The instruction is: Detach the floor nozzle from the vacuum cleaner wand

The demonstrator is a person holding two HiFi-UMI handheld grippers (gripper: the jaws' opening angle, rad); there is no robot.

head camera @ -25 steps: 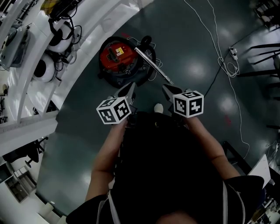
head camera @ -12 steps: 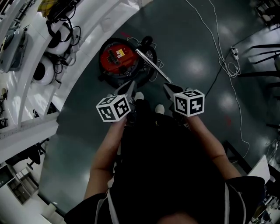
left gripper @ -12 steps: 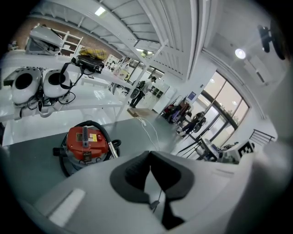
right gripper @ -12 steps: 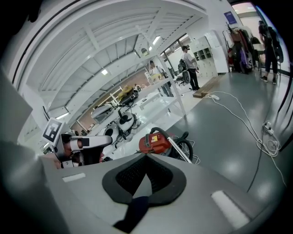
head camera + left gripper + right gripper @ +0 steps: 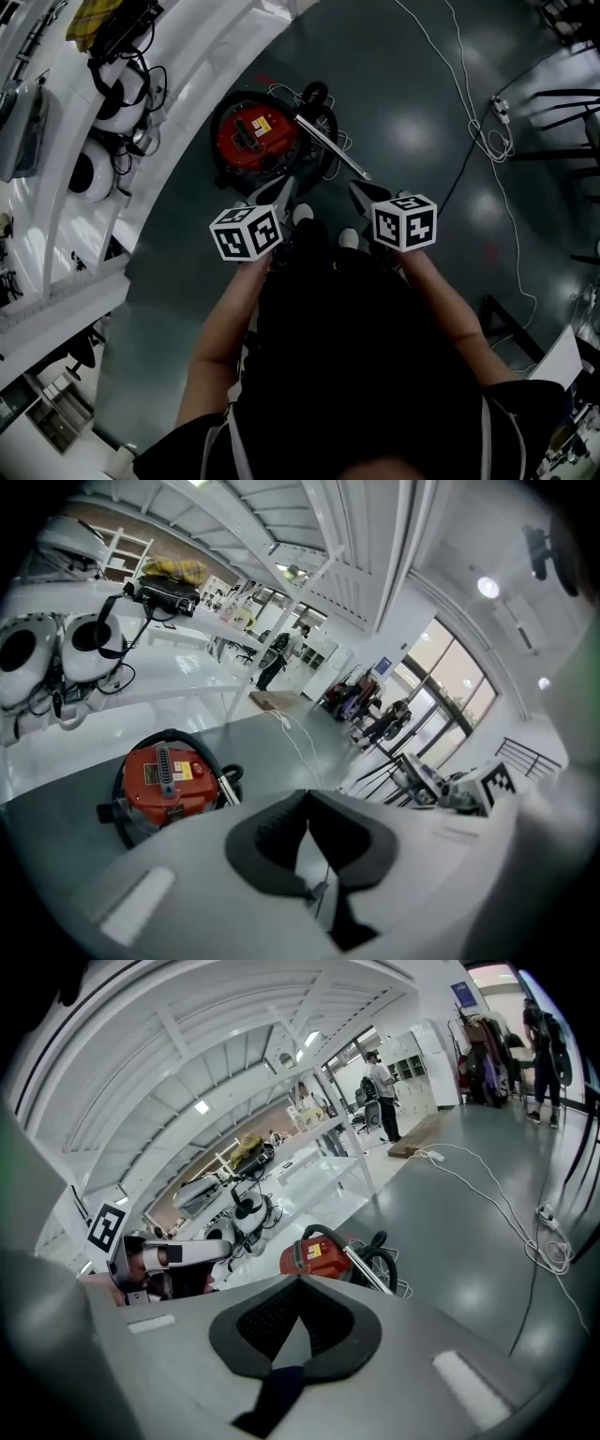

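The red canister vacuum cleaner [image 5: 251, 139] stands on the dark floor ahead of me, with its black hose coiled round it. Its metal wand [image 5: 330, 147] slants from the canister toward my right gripper. I cannot make out the floor nozzle. My left gripper [image 5: 281, 189] and right gripper [image 5: 357, 191] hang side by side just short of the canister, both shut and empty. The left gripper view shows the canister [image 5: 164, 780] low on the left beyond the gripper [image 5: 307, 796]. In the right gripper view the canister [image 5: 314, 1256] and wand [image 5: 373, 1282] lie just past the gripper [image 5: 298, 1282].
A white curved bench [image 5: 202, 56] with white headsets [image 5: 92, 171] and gear runs along the left. A white cable [image 5: 487, 141] trails over the floor at the right, near black stands [image 5: 572, 103]. People [image 5: 380, 1091] stand far off. My white shoes [image 5: 302, 214] are beneath the grippers.
Both grippers have come closer to the vacuum cleaner as I stepped toward it; a second white shoe now shows between them. The jaws stayed shut.
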